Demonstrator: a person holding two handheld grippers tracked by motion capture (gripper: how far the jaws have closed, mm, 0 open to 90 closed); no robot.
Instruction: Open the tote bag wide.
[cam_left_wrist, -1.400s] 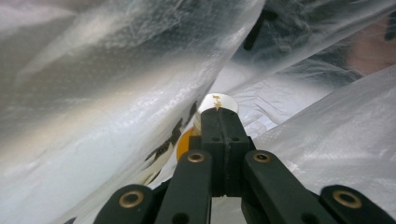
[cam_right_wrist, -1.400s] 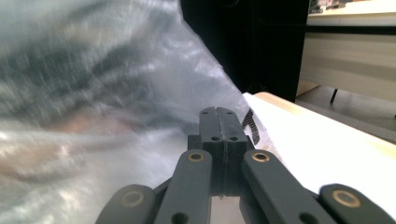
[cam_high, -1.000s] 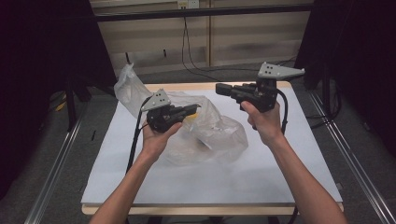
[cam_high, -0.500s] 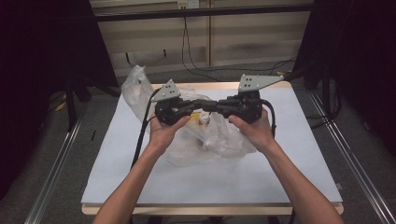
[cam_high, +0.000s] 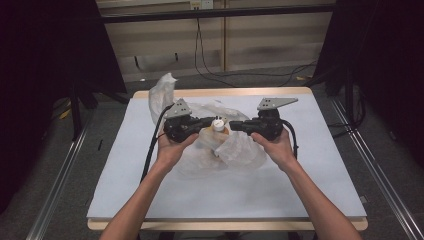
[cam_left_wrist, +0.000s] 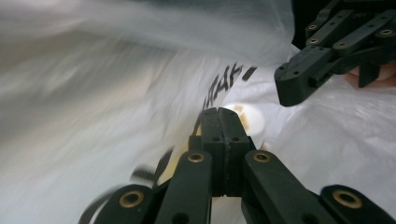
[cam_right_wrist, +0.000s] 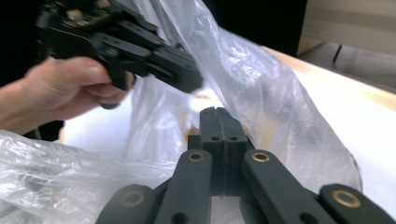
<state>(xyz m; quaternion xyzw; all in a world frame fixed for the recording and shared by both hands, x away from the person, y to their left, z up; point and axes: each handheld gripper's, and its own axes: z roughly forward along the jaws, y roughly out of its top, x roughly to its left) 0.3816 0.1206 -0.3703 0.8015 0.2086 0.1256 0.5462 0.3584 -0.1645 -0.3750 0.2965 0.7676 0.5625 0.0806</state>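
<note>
A crumpled clear plastic bag lies on the white table cover, with a small orange bottle with a white cap inside it. My left gripper points right at the bottle, jaws shut, nothing between them. My right gripper points left at it from the other side, also shut. In the left gripper view my shut left gripper is just short of the white cap under the bag's film, with the right gripper at the upper right. In the right gripper view my shut right gripper faces the bag, and the left gripper is held above it.
The white cover spans a wooden table with its edge at the back. Part of the bag stands up at the back left. Cables trail from both grippers. Metal rails run along both sides of the table, dark curtains beyond.
Both hands have come down and together over the bag. The right gripper dropped from high at the back right to the bottle; the left moved slightly down and right.
</note>
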